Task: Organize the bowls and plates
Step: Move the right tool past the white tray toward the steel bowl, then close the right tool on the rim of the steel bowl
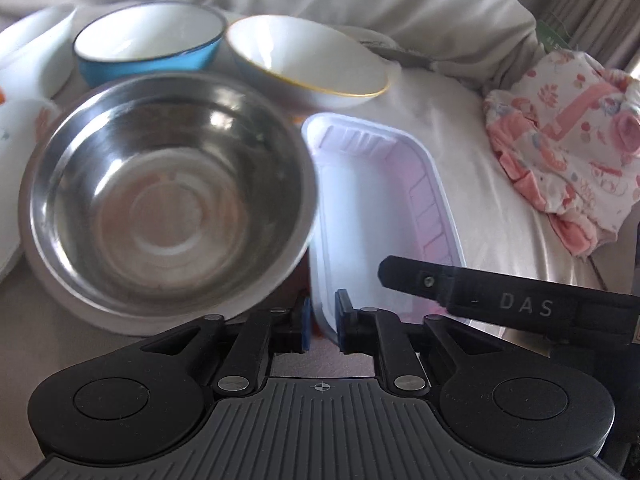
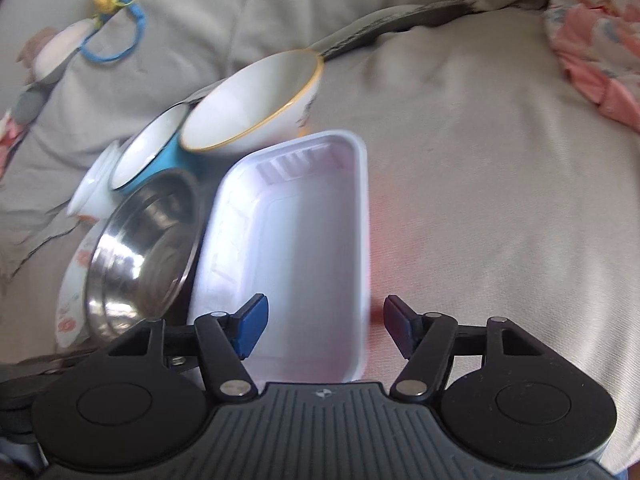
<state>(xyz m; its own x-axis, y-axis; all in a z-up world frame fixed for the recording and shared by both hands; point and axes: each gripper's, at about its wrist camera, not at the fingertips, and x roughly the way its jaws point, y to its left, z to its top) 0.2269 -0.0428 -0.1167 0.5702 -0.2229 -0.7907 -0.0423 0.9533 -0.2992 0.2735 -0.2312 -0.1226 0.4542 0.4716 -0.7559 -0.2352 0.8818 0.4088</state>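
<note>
Left gripper (image 1: 322, 320) has its blue pads closed down to a narrow gap on the near rim of the white tray (image 1: 384, 216), so it seems to be pinching that thin plastic edge, while the right gripper (image 2: 325, 320) hangs wide open over the tray's near end, one pad above its inside and the other beyond its right rim, holding nothing. All of this lies on a soft bed (image 2: 480, 160) covered in a grey sheet, and that is my main worry: the tray is light and flexible, so a grip on one rim alone could let it bend, twist or slip free when lifted. Just to its left stands the steel bowl (image 1: 172, 200), apparently touching the tray's edge, with the blue bowl (image 1: 148, 46) and the gold-rimmed bowl (image 1: 308, 60) close behind. Dragging the tray sideways could nudge the steel bowl, which already looks tilted on the yielding bedding. The right gripper's arm could also foul the left.
</note>
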